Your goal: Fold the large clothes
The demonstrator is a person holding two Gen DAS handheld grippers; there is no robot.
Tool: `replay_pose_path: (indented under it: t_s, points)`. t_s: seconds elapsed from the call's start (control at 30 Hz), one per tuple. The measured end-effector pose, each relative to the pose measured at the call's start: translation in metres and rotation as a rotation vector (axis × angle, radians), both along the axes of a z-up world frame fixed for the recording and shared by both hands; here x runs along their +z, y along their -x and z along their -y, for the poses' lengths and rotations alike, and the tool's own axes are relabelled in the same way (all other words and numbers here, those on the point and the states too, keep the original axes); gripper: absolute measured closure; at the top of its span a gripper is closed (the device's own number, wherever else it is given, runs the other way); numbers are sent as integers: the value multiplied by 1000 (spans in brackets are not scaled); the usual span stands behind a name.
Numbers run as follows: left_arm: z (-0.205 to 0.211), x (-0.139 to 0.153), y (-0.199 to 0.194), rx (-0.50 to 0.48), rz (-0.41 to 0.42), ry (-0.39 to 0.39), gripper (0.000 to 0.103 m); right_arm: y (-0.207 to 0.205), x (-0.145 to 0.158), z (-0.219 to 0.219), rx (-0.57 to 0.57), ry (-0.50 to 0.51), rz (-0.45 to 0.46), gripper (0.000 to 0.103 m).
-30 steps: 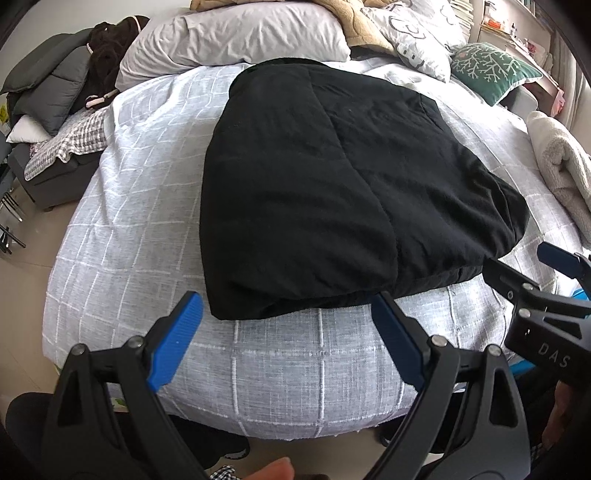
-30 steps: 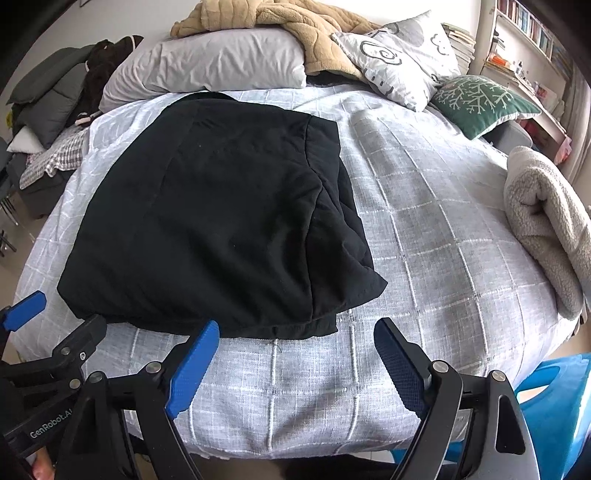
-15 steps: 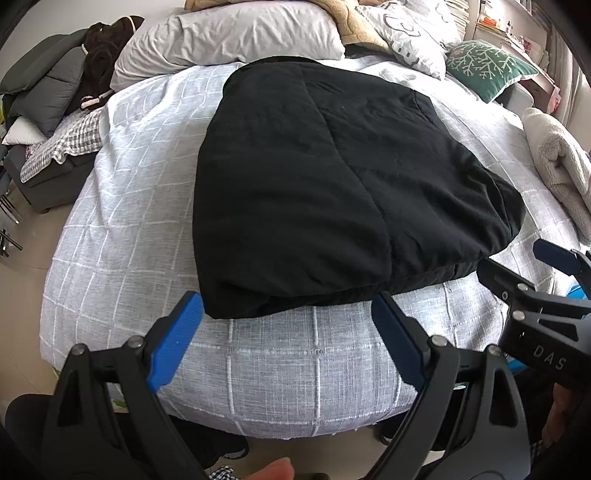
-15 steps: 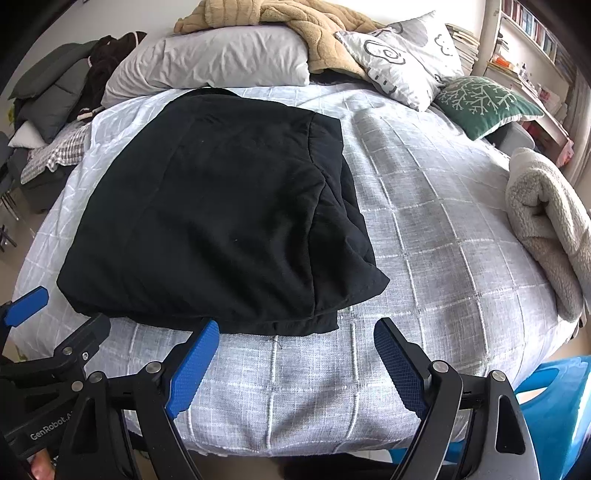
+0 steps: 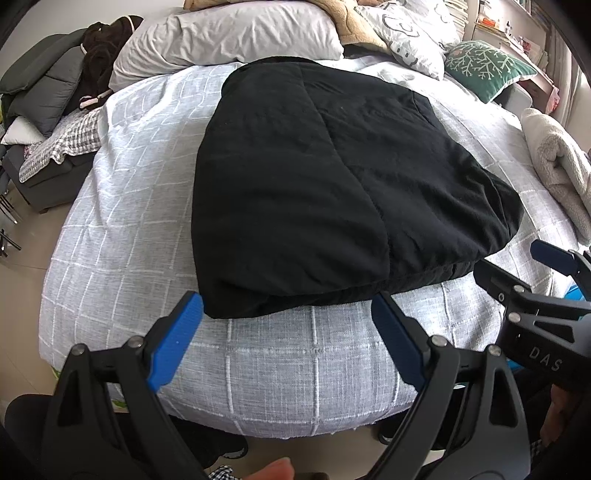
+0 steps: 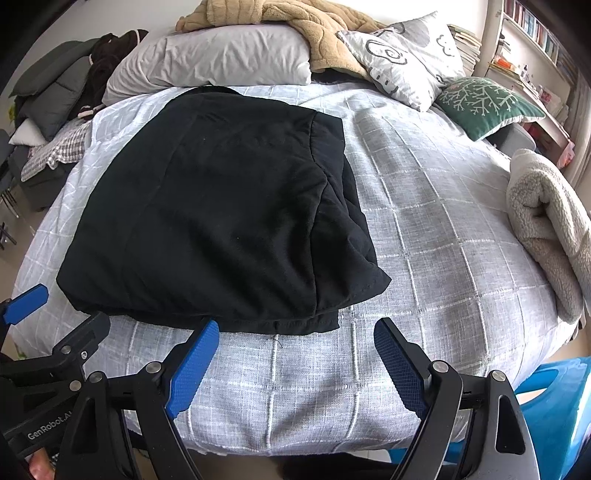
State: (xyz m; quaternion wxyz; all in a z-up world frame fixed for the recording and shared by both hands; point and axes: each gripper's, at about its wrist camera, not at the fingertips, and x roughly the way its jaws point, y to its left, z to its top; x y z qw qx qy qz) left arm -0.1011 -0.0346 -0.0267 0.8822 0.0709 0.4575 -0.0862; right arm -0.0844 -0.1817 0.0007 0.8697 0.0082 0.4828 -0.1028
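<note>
A large black garment (image 5: 332, 192) lies folded into a thick rectangle on the grey checked bed cover (image 5: 314, 369), with its near hem close to the bed's front edge. My left gripper (image 5: 286, 314) hovers open just in front of that hem, its blue pads apart and nothing between them. In the right wrist view the same garment (image 6: 221, 214) lies on the left half of the bed (image 6: 443, 258). My right gripper (image 6: 297, 332) stands open before the garment's near right corner, holding nothing. Each gripper shows at the edge of the other's view: right gripper (image 5: 517, 262), left gripper (image 6: 62, 314).
Pillows (image 6: 221, 62) and a beige blanket (image 6: 314, 33) line the head of the bed. A green cushion (image 6: 484, 103) and a rolled cream fleece (image 6: 546, 221) sit at the right edge. Dark clothes (image 5: 55, 99) pile on a seat at left. A blue stool (image 6: 554, 406) stands below right.
</note>
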Motion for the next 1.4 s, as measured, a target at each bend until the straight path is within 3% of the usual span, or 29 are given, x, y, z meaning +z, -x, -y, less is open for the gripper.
replay_pose_path:
  t_s: [1.4]
  points:
    - [0,3,1,-22,-1,15,10,-1,-1,1,20,4,-4,15]
